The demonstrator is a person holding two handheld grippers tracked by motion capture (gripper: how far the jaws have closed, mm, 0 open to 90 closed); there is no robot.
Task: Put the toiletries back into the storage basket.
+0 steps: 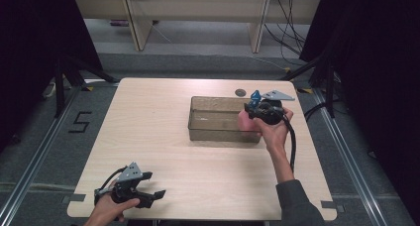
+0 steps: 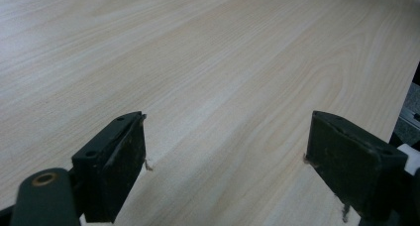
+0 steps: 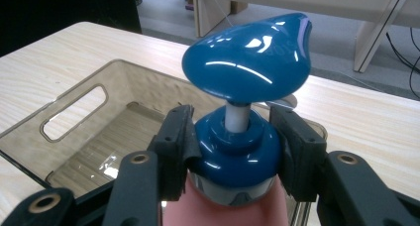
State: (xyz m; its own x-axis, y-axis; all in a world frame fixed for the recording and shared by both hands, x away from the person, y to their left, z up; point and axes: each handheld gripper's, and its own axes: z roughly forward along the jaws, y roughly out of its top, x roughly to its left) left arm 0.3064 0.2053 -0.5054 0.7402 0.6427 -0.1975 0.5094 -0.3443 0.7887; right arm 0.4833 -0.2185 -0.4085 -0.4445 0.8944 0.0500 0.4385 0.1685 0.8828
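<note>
Right gripper (image 3: 233, 151) pinching blue collar of pump bottle (image 3: 246, 67), holding it over clear bin (image 1: 224, 119) just beyond. Left gripper (image 2: 225, 171) spread wide, hovering over bare table (image 2: 208, 62).

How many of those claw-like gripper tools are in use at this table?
2. The left gripper sits open and empty near the table's front left corner. The right gripper is shut on a blue-topped pump bottle over the clear bin.

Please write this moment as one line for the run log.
right gripper: shut on pump bottle, above bin | left gripper: open, over table
</note>
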